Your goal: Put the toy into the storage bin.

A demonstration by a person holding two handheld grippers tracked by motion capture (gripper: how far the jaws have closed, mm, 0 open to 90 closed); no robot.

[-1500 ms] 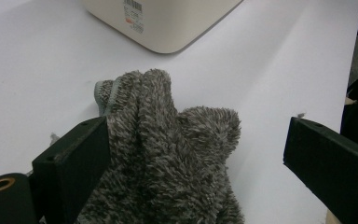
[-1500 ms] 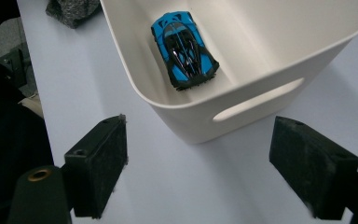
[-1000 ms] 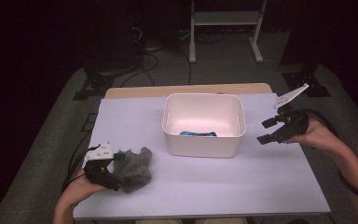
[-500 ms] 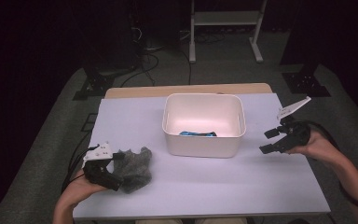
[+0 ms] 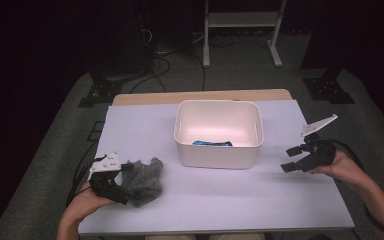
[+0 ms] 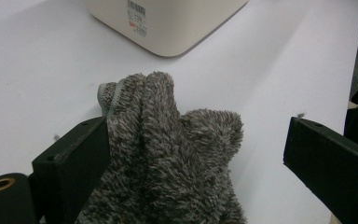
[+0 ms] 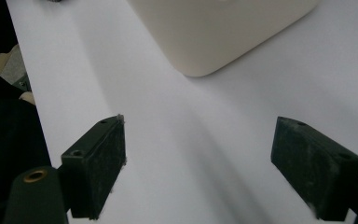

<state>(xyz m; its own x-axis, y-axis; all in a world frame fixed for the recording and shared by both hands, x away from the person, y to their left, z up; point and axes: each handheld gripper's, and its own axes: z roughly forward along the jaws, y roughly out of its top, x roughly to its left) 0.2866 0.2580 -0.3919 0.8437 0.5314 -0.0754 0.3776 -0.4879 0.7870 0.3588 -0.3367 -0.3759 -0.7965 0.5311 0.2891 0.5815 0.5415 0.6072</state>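
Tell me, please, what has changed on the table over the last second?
The right gripper has come down and back toward the person, from beside the bin's far right corner to low over the table near its front right corner. Its jaws are open and empty. The left gripper has stayed at the grey fuzzy cloth, jaws open around it. The white bin and the blue item inside have not moved.

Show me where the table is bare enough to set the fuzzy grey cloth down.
Bare patches: the near strip between the white bin and the table's front edge, the stretch between the bin and the right gripper, and the far-left corner behind the grey cloth. It is crowded at the near left, where the left gripper straddles the cloth.
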